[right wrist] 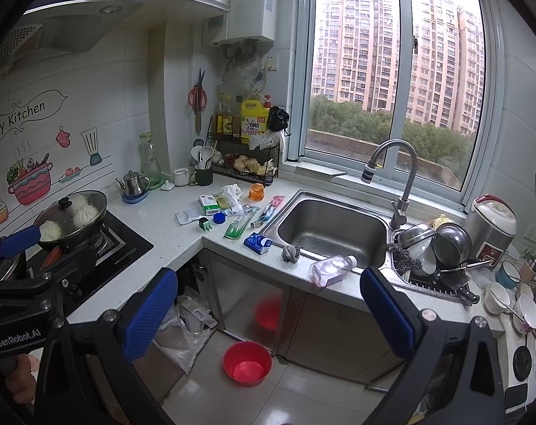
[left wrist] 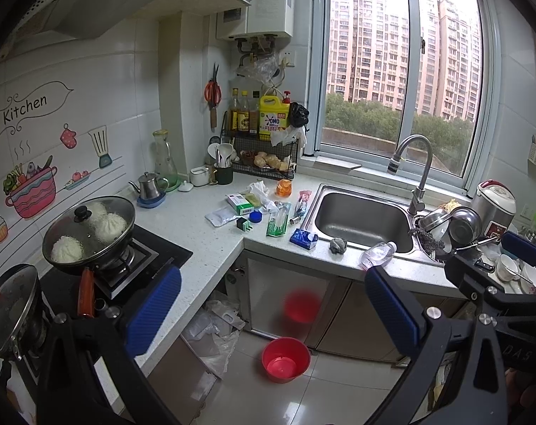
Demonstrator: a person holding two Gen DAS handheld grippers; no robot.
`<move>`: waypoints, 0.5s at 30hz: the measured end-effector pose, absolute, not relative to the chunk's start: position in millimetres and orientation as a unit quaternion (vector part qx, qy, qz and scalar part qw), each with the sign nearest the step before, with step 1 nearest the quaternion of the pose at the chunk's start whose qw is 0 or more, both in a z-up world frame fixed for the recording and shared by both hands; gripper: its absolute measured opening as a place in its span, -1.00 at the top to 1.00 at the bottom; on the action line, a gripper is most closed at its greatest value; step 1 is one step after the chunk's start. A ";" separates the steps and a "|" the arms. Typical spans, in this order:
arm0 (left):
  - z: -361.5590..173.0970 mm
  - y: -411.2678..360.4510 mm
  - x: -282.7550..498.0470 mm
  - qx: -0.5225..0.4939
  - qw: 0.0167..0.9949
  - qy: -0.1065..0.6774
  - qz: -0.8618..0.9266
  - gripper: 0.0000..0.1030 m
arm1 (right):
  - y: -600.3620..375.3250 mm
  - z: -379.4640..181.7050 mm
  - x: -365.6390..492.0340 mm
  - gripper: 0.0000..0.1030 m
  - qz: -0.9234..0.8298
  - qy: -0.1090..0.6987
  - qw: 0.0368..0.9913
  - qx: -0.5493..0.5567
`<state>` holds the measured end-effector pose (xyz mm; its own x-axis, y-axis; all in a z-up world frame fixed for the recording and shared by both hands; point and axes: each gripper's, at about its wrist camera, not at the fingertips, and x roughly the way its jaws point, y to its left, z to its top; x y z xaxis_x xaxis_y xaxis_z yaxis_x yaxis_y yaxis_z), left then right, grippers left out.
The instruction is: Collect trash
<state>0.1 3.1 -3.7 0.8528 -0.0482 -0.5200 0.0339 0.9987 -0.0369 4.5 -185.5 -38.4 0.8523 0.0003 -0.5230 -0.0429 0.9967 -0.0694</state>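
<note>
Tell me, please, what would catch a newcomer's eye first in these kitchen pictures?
Probably the litter of wrappers spread on the counter left of the sink, with a plastic bottle lying at the counter's front edge. Next, the red basin on the floor below, between both open grippers.

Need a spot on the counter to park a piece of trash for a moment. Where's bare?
Bare counter lies between the hob and the litter, and between the kettle and the green-and-white box. Left of the sink is crowded with wrappers; its front rim holds a plastic bottle. Right of the sink is stacked dishes.
</note>
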 end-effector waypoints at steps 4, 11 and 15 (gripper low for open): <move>-4.8 3.4 0.5 -0.013 0.962 0.271 -0.023 -1.00 | -185.0 -39.5 7.9 -1.00 0.010 0.273 0.961 -0.038; -5.6 16.3 21.4 -0.014 0.958 0.283 -0.029 -1.00 | -185.7 -41.4 21.6 -1.00 -0.009 0.277 0.960 -0.048; -10.3 23.9 45.4 0.003 0.951 0.307 -0.033 -1.00 | -195.9 -44.3 33.7 -1.00 -0.024 0.281 0.958 -0.047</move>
<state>45.4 23.9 -10.3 0.8096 -0.0615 -0.5837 0.0648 0.9978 -0.0152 33.7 -195.9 -44.3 0.8411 -0.0723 -0.5360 0.0189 0.9944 -0.1043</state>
